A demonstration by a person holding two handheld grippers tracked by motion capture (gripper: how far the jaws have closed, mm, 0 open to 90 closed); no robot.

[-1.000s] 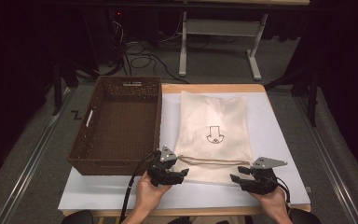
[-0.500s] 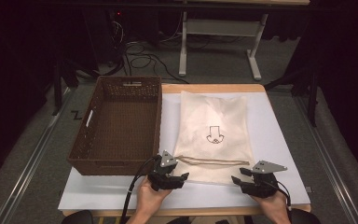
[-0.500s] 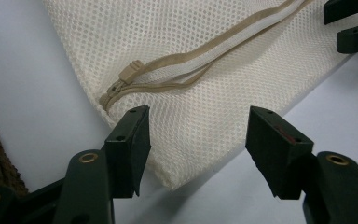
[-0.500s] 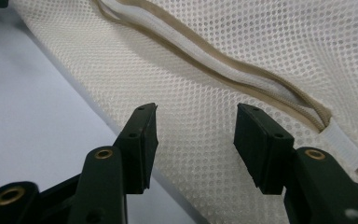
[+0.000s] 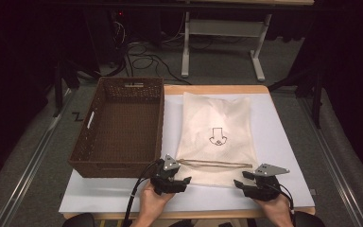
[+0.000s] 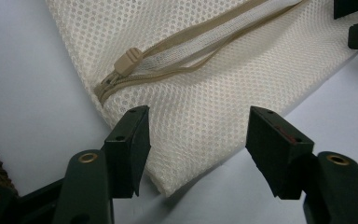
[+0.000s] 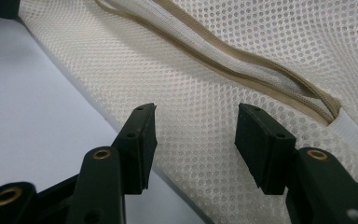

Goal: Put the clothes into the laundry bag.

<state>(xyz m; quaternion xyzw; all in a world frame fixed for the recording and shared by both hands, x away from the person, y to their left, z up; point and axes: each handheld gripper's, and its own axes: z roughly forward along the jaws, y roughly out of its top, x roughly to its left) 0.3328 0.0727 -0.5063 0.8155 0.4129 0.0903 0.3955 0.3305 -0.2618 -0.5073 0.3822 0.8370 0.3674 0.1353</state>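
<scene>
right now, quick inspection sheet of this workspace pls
surface: white sheet over a wooden table, flat
job's things: cream mesh zip bag lying flat, beige zipper near its front edge; brown woven rectangular basket to its left, nothing seen inside
clutter: nothing seen
grippers: left hand-held gripper open over the bag's corner; right hand-held gripper open over the bag's front edge
cables: black cable trailing from the left gripper
surroundings: grey floor, white desk frame, loose wires behind

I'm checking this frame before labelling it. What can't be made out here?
- Mesh bag contents: the cloth hides them in the high view.
- Its printed mark: too small to read.
- Basket near inner wall: hidden behind its own rim.
- Zipper slider: the right gripper view's edge cuts it off.
</scene>
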